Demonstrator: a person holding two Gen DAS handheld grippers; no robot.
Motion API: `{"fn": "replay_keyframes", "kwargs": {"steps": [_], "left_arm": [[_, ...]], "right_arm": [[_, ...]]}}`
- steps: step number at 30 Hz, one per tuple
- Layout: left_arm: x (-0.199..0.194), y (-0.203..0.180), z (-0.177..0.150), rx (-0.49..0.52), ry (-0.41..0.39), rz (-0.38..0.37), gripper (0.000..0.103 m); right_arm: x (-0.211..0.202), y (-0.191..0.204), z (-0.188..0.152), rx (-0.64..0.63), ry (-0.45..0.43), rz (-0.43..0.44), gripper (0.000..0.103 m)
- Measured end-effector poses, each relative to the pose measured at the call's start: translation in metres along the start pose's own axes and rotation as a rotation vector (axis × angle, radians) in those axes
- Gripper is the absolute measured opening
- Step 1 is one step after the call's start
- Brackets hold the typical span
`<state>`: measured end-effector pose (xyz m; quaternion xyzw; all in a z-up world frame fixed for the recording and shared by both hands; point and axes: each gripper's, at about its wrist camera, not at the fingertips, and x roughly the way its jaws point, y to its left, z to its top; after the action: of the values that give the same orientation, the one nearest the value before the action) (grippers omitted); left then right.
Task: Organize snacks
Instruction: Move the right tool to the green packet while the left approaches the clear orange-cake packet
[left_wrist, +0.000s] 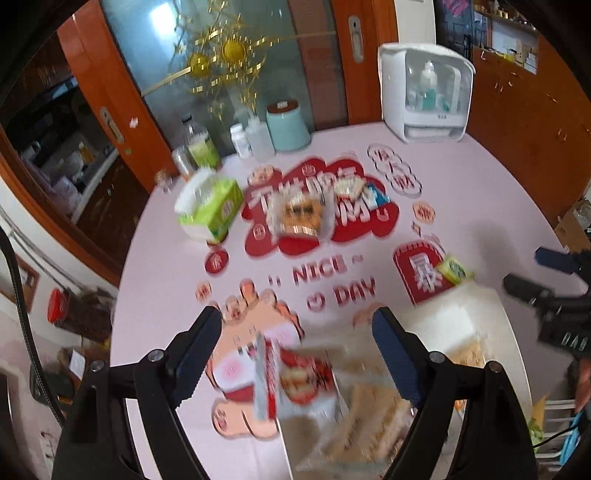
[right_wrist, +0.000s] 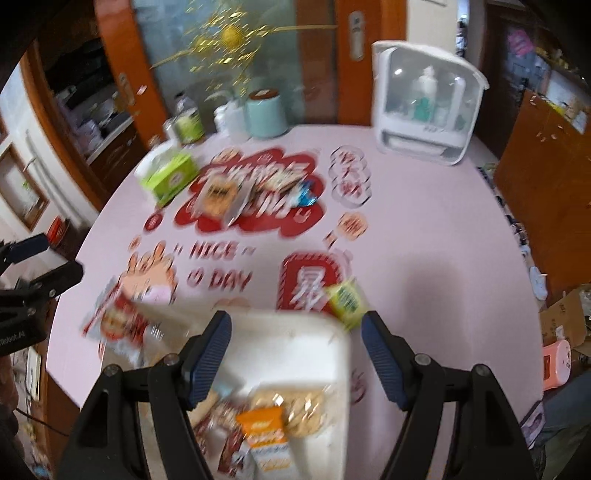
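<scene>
so, on the pink desk (left_wrist: 461, 192) the left hand-held gripper (left_wrist: 297, 334) hangs released and empty above a red snack packet (left_wrist: 295, 376). beside it sits the white tray (right_wrist: 295, 354) with snacks inside, under the right hand-held gripper (right_wrist: 295, 339), also released. more packets (left_wrist: 299, 218) wait mid-desk. best reach those next, one each, closing squarely across the wrapper.
</scene>
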<state>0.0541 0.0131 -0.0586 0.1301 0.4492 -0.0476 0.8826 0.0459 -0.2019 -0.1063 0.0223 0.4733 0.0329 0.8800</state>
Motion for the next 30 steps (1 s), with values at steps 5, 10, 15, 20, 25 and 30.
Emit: {"fn": "replay_keyframes", "kwargs": {"steps": [5,10,15,20,25,30], "left_arm": [[0.009,0.005,0.032,0.028,-0.047,0.022,0.085],[0.034,0.005,0.061,0.068,-0.037,0.014,0.085],[0.072,-0.001,0.081,0.112,0.0,-0.035,0.085],[0.114,0.001,0.082,0.104,0.084,-0.094,0.085],[0.163,0.013,0.078,0.08,0.168,-0.158,0.085],[0.213,0.028,0.09,-0.018,0.267,-0.233,0.085]], "right_arm": [[0.007,-0.028,0.033,0.05,-0.012,-0.035,0.074],[0.03,-0.052,0.056,0.105,0.034,-0.044,0.074],[0.066,-0.061,0.068,0.115,0.119,-0.02,0.074],[0.117,-0.06,0.059,0.07,0.241,-0.023,0.073],[0.169,-0.061,0.04,0.039,0.386,-0.017,0.073],[0.204,-0.06,0.028,0.019,0.484,-0.001,0.07]]}}
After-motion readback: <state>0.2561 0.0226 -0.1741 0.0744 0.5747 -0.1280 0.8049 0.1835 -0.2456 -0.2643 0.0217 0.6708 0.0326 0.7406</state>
